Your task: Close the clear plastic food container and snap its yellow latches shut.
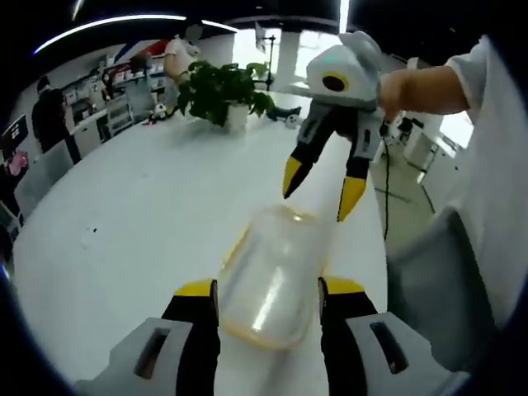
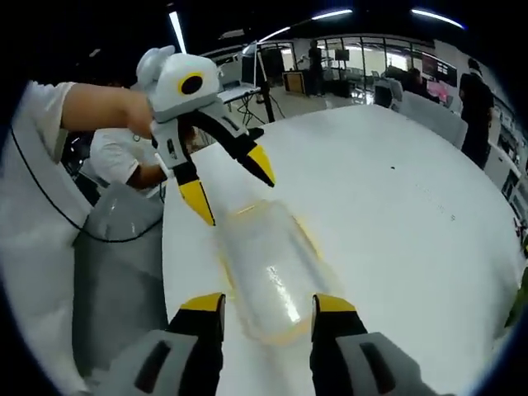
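The clear plastic food container (image 1: 272, 280) lies on the white counter (image 1: 140, 206), its lid down and a yellow rim showing along its edges. In the left gripper view it sits at centre, reaching from about 12 o'clock of the left gripper (image 1: 268, 289) down between that gripper's two yellow-tipped fingers (image 1: 196, 289), which stand apart on either side of the container's near end (whether they touch its walls I cannot tell). At 1 o'clock in this view the right gripper (image 1: 318, 186) hangs above the container's far end, held by a hand (image 1: 396, 92), its fingers spread and pointing down, the tips just above the lid.

In the right gripper view the container (image 2: 268, 272) again runs up the middle, its near end between the right gripper's (image 2: 268, 307) parted fingers (image 2: 334, 305). The left gripper (image 2: 231, 186) comes in at 11 o'clock, fingers open, tips near the far end of the container.

A potted plant (image 1: 221, 92) stands on the counter at 11 o'clock in the left gripper view, well apart from the container. A grey chair (image 2: 111, 272) stands beside the counter at 9 o'clock in the right gripper view.
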{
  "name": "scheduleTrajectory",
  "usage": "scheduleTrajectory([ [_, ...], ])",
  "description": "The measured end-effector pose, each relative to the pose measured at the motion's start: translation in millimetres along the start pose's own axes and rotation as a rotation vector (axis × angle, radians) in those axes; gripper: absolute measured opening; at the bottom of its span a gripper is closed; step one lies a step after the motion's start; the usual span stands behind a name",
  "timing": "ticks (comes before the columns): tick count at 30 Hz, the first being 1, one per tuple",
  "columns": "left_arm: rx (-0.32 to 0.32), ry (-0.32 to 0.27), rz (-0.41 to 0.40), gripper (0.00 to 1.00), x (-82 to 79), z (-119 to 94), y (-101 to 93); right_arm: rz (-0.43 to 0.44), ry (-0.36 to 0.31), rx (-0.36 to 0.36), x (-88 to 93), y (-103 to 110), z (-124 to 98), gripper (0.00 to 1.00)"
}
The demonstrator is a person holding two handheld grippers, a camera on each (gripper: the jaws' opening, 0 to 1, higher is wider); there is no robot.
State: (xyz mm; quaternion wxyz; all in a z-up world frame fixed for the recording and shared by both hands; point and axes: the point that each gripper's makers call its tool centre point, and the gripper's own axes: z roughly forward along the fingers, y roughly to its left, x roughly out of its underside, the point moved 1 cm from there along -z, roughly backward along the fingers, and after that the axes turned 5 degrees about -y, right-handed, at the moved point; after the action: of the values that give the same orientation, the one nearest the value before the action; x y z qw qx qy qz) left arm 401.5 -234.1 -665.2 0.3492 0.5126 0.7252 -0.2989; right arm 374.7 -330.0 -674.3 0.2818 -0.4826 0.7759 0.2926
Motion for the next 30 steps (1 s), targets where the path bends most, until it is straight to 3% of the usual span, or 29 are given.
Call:
scheduleTrajectory([
  [2,-0.002,0.017,0.050,0.43,1.7,-0.7,3.4,-0.032,0.005,-0.007,-0.3,0.0,-0.9,0.35],
  [7,0.029,0.028,0.030,0.41,3.6,3.3,2.2,-0.050,-0.007,-0.010,-6.4,-3.6,-0.1,0.32],
  [15,0.061,0.026,0.088,0.36,0.9,12.8,-0.3,-0.092,0.004,-0.027,-12.6,-1.6,10.8,0.30],
  [18,0.072,0.020,0.113,0.29,-1.8,16.8,-2.7,-0.116,0.011,-0.037,-14.8,0.5,18.1,0.29],
  [21,0.058,0.018,0.135,0.31,-2.8,22.4,-0.7,-0.134,0.016,-0.053,-15.9,2.7,26.4,0.29],
  [30,0.103,0.056,0.175,0.29,7.3,37.9,-16.4,-0.186,0.047,-0.058,-14.4,-1.2,42.3,0.29],
])
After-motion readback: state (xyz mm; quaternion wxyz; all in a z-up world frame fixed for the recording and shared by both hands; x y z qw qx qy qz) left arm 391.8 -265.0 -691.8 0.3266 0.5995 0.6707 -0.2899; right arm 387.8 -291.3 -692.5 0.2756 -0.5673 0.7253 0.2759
